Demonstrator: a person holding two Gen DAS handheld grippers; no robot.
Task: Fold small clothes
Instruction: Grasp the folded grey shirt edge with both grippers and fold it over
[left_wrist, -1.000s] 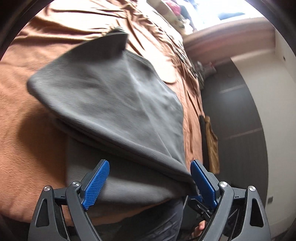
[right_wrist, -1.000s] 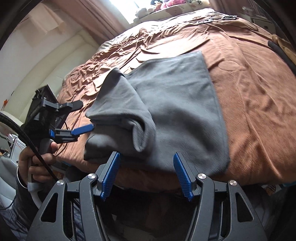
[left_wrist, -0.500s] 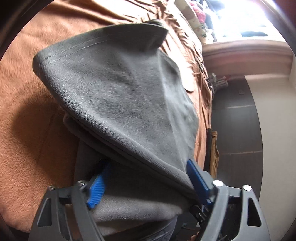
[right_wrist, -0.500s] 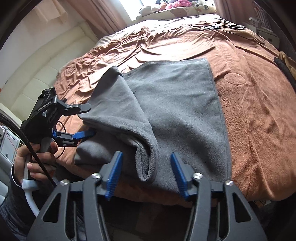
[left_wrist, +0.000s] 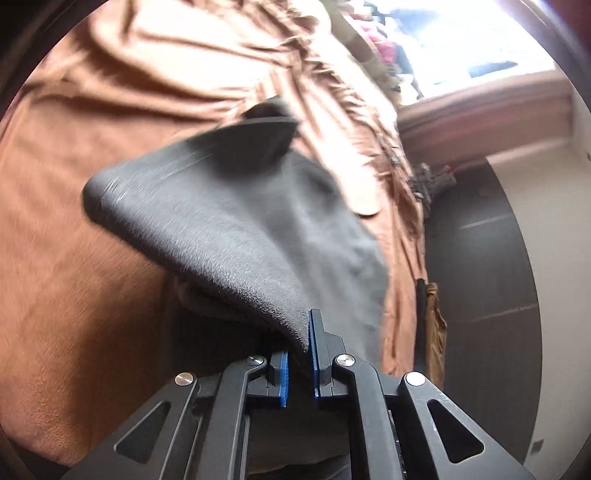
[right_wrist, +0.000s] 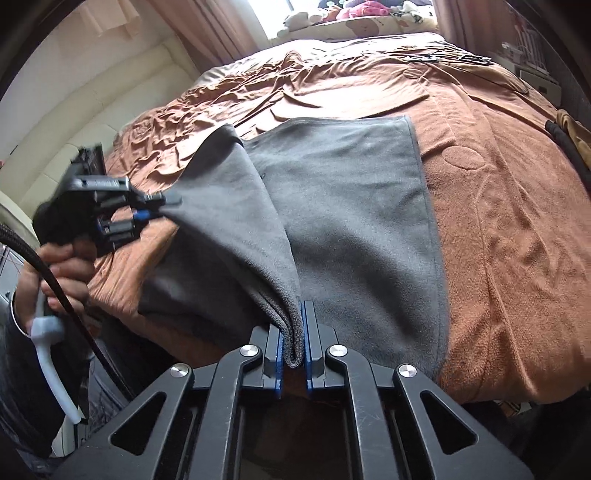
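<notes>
Each black plastic claw (right_wrist: 293, 338) carries blue ribbed pads (right_wrist: 307, 332) and round silver screws (right_wrist: 248, 350) on its open-framed arms. A black braided cable (right_wrist: 55, 291) and white handle (right_wrist: 48, 336) pass the hand (right_wrist: 55, 273); the sleeve (right_wrist: 22, 376) is dark

We see a bed (right_wrist: 480, 229) covered by a rust-brown fleece blanket (right_wrist: 498, 258), heavily creased toward the far end and smoother near the front edge. A grey fleece garment (right_wrist: 351, 206) lies directly on the blanket near the front edge; its right portion lies flat, while its left portion is raised off the surface in a fold. At the far end we note a patterned pillow (right_wrist: 369, 27) with soft toys (right_wrist: 365, 9) behind it. In the left wrist view the blanket (left_wrist: 92, 258) is blurred.
</notes>
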